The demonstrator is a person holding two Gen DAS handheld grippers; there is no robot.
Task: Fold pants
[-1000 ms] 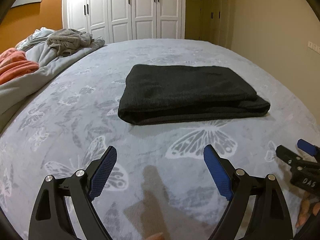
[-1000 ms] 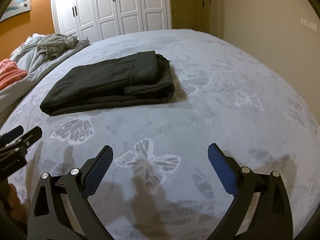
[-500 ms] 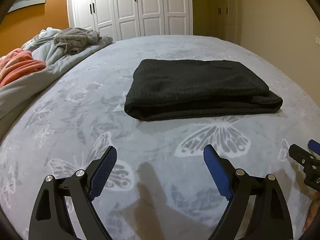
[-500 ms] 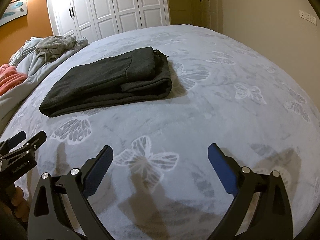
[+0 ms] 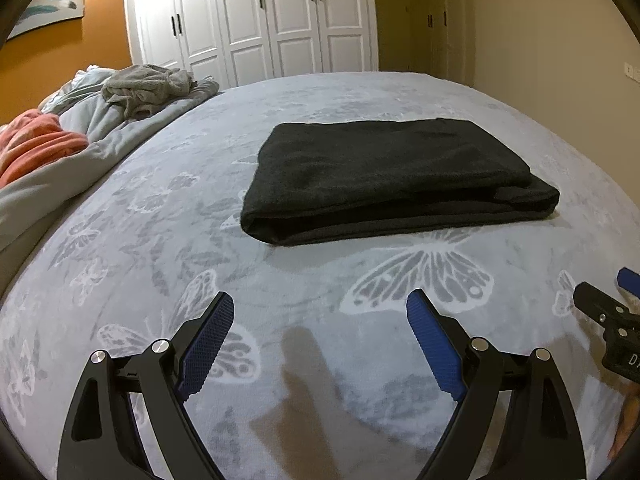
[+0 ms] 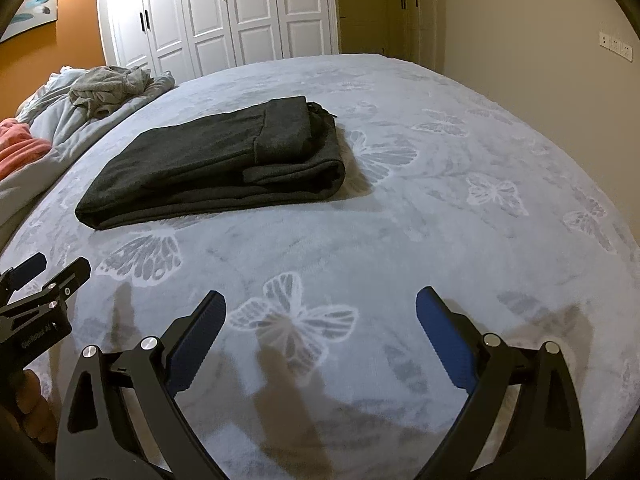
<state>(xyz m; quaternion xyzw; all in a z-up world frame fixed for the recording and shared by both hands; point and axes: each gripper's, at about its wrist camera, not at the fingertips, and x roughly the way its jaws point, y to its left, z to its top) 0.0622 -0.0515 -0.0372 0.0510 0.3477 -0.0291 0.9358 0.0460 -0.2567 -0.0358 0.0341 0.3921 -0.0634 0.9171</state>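
The dark grey pants (image 5: 384,176) lie folded into a flat rectangle on the bed, away from both grippers. In the right wrist view the pants (image 6: 216,168) lie to the upper left, waistband end toward the right. My left gripper (image 5: 320,300) hovers over the blanket short of the fold; its jaws are closing slightly, still wide apart, with nothing between them. My right gripper (image 6: 322,296) stands open and empty over a butterfly print. Each gripper shows at the edge of the other's view: the right gripper (image 5: 608,308) and the left gripper (image 6: 44,276).
The bed (image 5: 160,240) wears a grey butterfly-print blanket. A rumpled grey duvet with grey clothes (image 5: 148,88) and an orange cloth (image 5: 36,144) is piled at the left. White wardrobe doors (image 5: 280,20) stand behind the bed, and a beige wall (image 6: 540,60) runs along the right.
The left wrist view has tilted very slightly. The pants lie as before, and both grippers keep their places above the blanket.
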